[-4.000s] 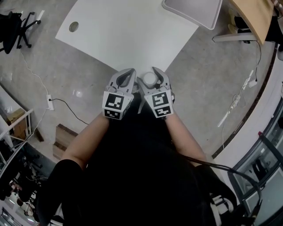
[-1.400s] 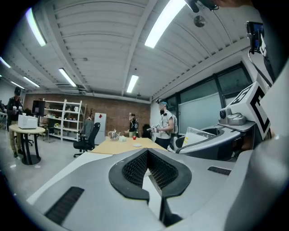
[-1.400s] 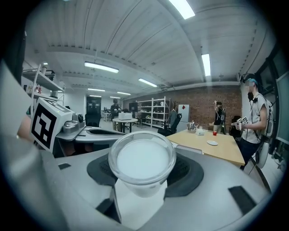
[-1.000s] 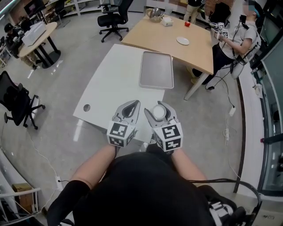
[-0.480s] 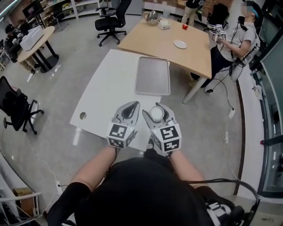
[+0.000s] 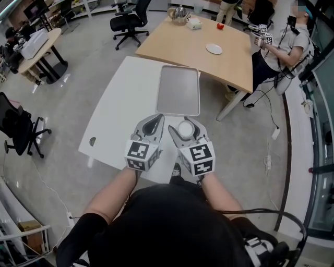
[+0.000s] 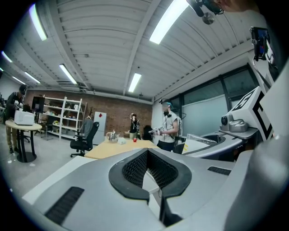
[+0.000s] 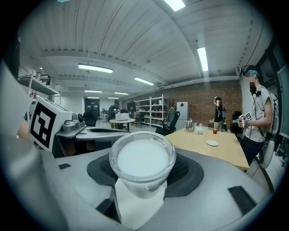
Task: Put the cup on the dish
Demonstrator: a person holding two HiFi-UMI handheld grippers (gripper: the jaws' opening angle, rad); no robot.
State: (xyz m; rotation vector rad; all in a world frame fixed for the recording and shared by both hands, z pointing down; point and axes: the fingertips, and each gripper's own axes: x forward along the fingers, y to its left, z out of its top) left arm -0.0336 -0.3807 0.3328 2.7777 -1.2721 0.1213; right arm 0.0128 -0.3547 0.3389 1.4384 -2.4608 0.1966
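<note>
I am looking down on a grey floor where a white table (image 6: 122, 112) is standing with a shallow grey tray (image 6: 178, 89) lying on its far end. Past it a wooden table (image 6: 182, 49) is standing at an angle, carrying a small white dish (image 6: 214, 49), a metal kettle (image 6: 180, 14) and a small red thing (image 6: 221, 25). The right gripper (image 6: 185, 125) is gripping the cup (image 6: 186, 130) between its jaws, upright, mouth up, its inside showing white. It is hanging above the near part of the white table, just short of the tray's near edge and well apart from the dish. The left gripper (image 6: 154, 121) is hanging just beside it, jaws drawn together at the tips with nothing between them. A person (image 6: 284, 44) is standing at the far side of the wooden table, holding marked grippers. Black office chairs are sitting beyond the tables (image 6: 128, 22) and off to the left (image 6: 18, 128), and a round table (image 6: 42, 47) is showing at the upper left. The gripper views are showing a brick back wall, white shelving and long ceiling lights.
</note>
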